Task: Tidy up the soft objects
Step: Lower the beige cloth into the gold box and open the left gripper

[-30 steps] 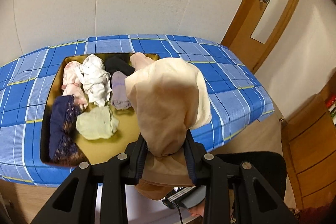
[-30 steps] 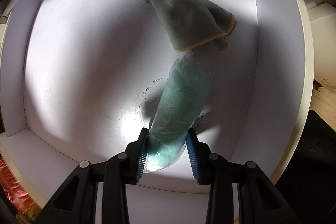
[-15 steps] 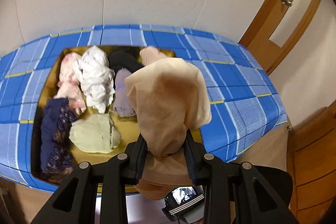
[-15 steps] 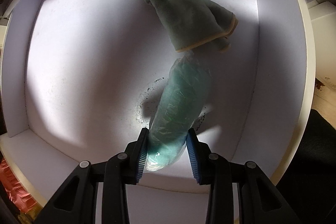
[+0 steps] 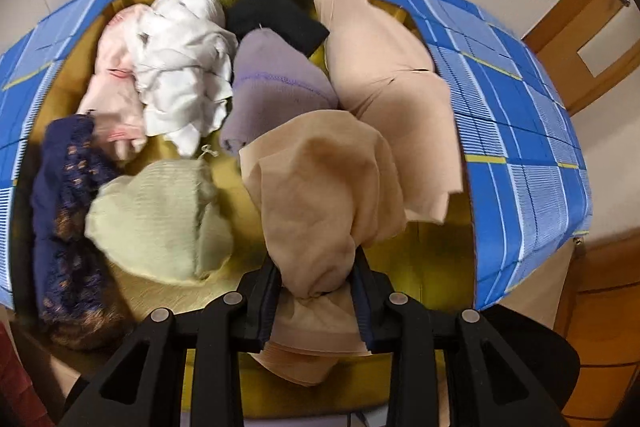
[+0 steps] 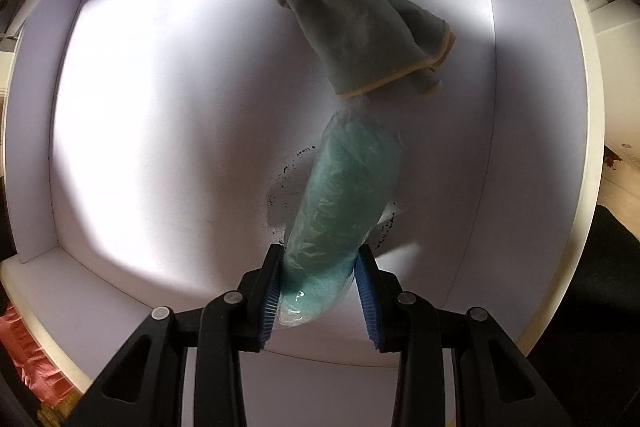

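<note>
The left wrist view looks steeply down, close above the blue plaid box [image 5: 516,131]. The right wrist view looks steeply down, close into the white drawer [image 6: 168,115]. Neither place appears in both views.

No readable text, label, brand or number shows in either view.

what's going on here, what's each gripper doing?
A person is sorting soft items with two handheld grippers. The left gripper is clamped on a beige stocking-like bundle, held over a blue plaid storage box that contains folded garments: white, lilac, pale green, navy, pink, black and another beige piece. The right gripper grips a teal item wrapped in clear plastic inside a white drawer, next to a rolled grey-green cloth.
</note>
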`<action>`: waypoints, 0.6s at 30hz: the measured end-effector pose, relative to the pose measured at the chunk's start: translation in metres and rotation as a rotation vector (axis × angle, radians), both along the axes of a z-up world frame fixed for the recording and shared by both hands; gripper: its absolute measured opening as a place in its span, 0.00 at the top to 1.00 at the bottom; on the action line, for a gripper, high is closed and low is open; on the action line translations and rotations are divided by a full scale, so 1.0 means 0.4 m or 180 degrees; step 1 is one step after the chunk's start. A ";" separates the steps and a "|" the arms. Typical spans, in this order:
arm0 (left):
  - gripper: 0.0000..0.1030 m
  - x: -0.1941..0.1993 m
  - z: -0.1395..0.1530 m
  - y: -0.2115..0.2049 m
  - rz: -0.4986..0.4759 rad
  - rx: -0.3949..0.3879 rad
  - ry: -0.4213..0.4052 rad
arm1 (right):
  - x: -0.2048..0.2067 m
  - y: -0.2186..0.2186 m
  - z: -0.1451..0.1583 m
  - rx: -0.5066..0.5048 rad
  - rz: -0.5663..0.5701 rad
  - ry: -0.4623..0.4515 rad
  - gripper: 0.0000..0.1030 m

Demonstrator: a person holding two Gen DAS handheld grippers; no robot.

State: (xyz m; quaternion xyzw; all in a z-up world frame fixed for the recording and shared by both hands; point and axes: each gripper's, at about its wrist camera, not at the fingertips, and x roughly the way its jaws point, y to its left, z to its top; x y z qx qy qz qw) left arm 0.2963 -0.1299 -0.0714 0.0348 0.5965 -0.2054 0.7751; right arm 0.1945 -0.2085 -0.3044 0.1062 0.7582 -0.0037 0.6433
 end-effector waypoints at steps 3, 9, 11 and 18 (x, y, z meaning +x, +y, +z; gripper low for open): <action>0.62 0.015 -0.007 -0.016 -0.0032 -0.0094 0.0011 | 0.005 -0.006 0.000 0.0012 -0.0005 0.0005 0.65; 0.59 -0.014 0.016 -0.024 -0.0209 0.0216 -0.0197 | 0.003 -0.016 -0.008 0.0039 -0.0030 0.0019 0.64; 0.59 -0.031 0.034 -0.013 -0.0244 0.0239 -0.0301 | 0.005 -0.018 -0.010 0.0035 -0.0031 0.0023 0.64; 0.69 -0.045 0.030 -0.014 -0.0287 0.0209 -0.0335 | 0.005 -0.021 -0.013 0.0035 -0.0030 0.0015 0.64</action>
